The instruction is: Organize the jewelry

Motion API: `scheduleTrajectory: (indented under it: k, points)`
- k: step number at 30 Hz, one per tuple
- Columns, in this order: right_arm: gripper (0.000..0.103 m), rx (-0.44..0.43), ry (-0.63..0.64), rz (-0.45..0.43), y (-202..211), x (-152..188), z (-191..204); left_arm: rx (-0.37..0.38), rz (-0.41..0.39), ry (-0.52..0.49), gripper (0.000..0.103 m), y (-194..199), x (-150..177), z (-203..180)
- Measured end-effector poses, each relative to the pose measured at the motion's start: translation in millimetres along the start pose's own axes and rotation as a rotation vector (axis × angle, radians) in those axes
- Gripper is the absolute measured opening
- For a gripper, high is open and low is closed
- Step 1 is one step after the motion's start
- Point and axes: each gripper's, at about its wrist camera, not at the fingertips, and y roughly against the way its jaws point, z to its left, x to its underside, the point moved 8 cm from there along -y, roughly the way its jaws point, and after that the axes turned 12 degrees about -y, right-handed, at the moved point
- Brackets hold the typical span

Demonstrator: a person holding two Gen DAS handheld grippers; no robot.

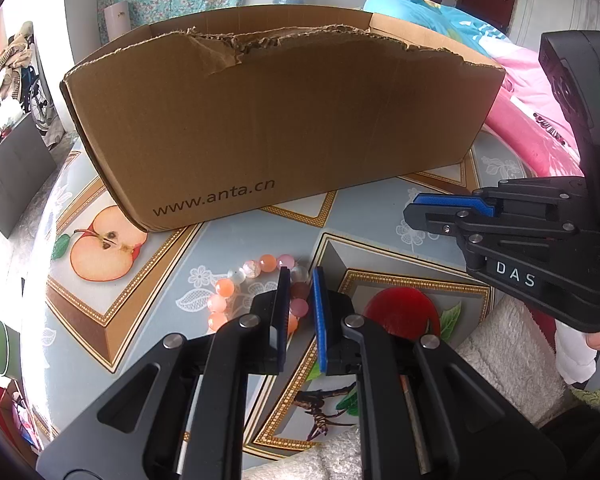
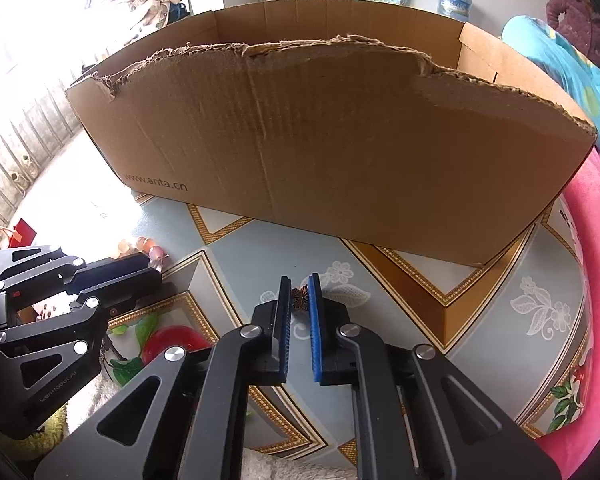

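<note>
Gripping 2 pieces of jewelry in front of the box

Pinching a bead bracelet (image 1: 256,288), the left gripper (image 1: 300,280) has its jaws nearly closed on the right side of the loop, with 1 or 2 dark pink beads caught between the pads. The rest of the bracelet lies on the patterned tablecloth (image 1: 204,248), which suggests the grip is taken low on the strand so it can be lifted whole. Across from it, the right gripper (image 2: 299,286) is clenched on a small brown filigree ornament (image 2: 300,296), seen as a bit of metal lacework between the fingertips; whether it is clear of the cloth I cannot tell. Its kind is also too small to make out.

Both grippers point steeply down at the table, the natural angle for picking flat, small things off a surface. Just behind them stands a cardboard box (image 2: 340,152) with a torn front wall and an open top. My judgement is that it serves as the collecting place, set close so each piece needs only a short carry over the ragged edge. What lies inside is hidden.
</note>
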Motion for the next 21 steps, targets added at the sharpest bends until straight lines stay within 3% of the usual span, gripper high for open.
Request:
scheduleTrajectory:
  k: [21]
  points:
    - [0.003,-0.059,-0.059,-0.004,13.1,-14.6,-13.1,-0.014,0.020,-0.014,0.010,-3.0,-2.4,-2.0]
